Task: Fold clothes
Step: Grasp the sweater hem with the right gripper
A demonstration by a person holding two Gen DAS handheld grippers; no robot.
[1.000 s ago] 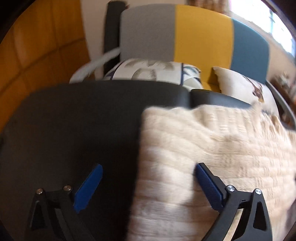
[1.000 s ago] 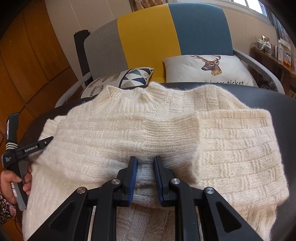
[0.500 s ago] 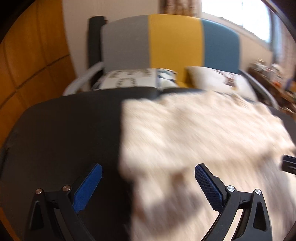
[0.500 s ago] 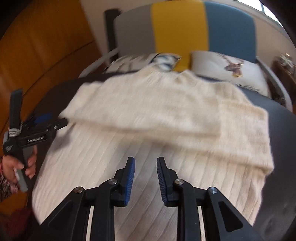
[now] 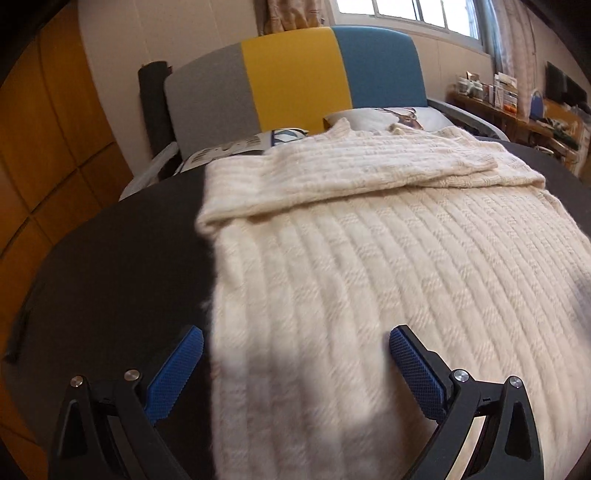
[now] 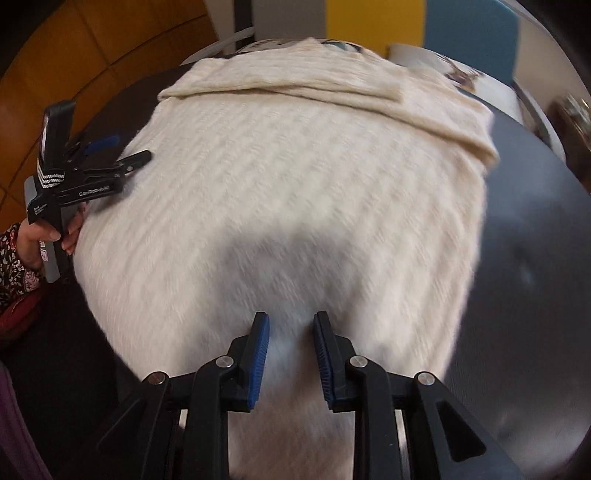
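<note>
Dark round table [image 5: 110,266] fills lower frame. Behind it, gray/yellow/blue sofa [image 5: 295,77] with two pillows [image 5: 388,116]. Orange panelled wall [image 5: 44,155] left, bright window [image 5: 406,11] top right, cluttered shelf [image 5: 517,99] far right.

Table: dark round table [image 5: 110,280], matte top, its rim curving along the left and near sides.
Chair: chair [image 5: 295,85] beyond the table's far edge, backrest in grey, yellow and blue vertical panels.
Cushions: geometric-print cushion [image 5: 236,149] on the seat's left, deer-print cushion [image 5: 402,114] on its right.
Wall: orange wood panelling [image 5: 48,140] on the left.
Window: window [image 5: 406,11] at the top right.
Shelf: cluttered shelf [image 5: 517,99] along the right wall.
</note>
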